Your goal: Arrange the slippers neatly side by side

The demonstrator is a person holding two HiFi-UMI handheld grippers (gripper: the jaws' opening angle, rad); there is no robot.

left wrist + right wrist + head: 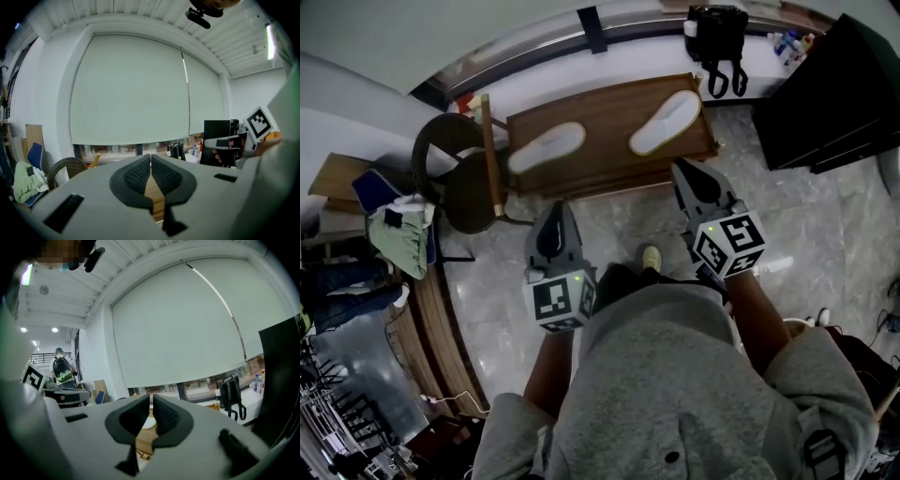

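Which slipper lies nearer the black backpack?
The slipper at the wooden table's right end, just below the backpack; the other slipper lies toward the wicker chair.

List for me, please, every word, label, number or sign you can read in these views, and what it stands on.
No word or number can be read in any view.
Marker cubes of the left gripper and right gripper: black-and-white square patterns, no letters.
Bottles on the window ledge: labels too small to read.
White slippers: no print shows.
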